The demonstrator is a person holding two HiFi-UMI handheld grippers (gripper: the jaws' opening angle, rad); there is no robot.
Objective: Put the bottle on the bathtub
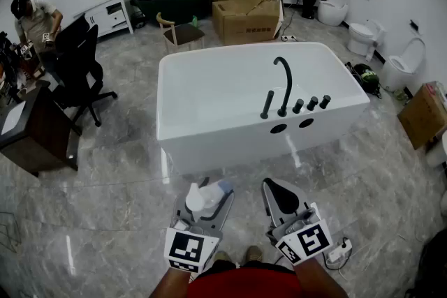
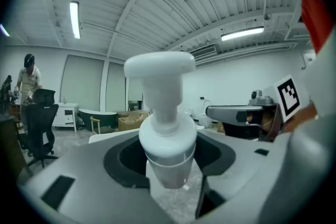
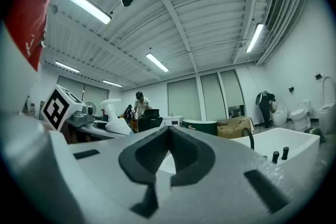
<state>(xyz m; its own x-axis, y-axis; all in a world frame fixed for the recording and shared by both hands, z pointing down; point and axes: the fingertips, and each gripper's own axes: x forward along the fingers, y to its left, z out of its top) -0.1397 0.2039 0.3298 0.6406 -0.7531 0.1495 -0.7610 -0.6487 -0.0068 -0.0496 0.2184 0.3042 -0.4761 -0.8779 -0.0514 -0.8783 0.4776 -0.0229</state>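
A white pump bottle [image 1: 204,197] [image 2: 165,128] stands upright between the jaws of my left gripper [image 1: 204,206] [image 2: 167,165], which is shut on its body. It also shows at the left of the right gripper view, the bottle [image 3: 116,118] held beside me. My right gripper [image 1: 281,200] [image 3: 169,162] is shut with nothing in it. The white bathtub [image 1: 209,87] [image 3: 294,147] stands just ahead on the marble floor, with a black curved faucet [image 1: 285,84] and black knobs on its near right rim. Both grippers hover short of the tub's near wall.
A black office chair [image 1: 80,59] and dark desk [image 1: 31,129] stand at the left, with a person [image 1: 35,17] behind. Cardboard boxes [image 1: 246,12], a wooden chair [image 1: 178,31] and a dark tub [image 1: 171,0] lie beyond. Toilets [image 1: 401,66] line the right wall.
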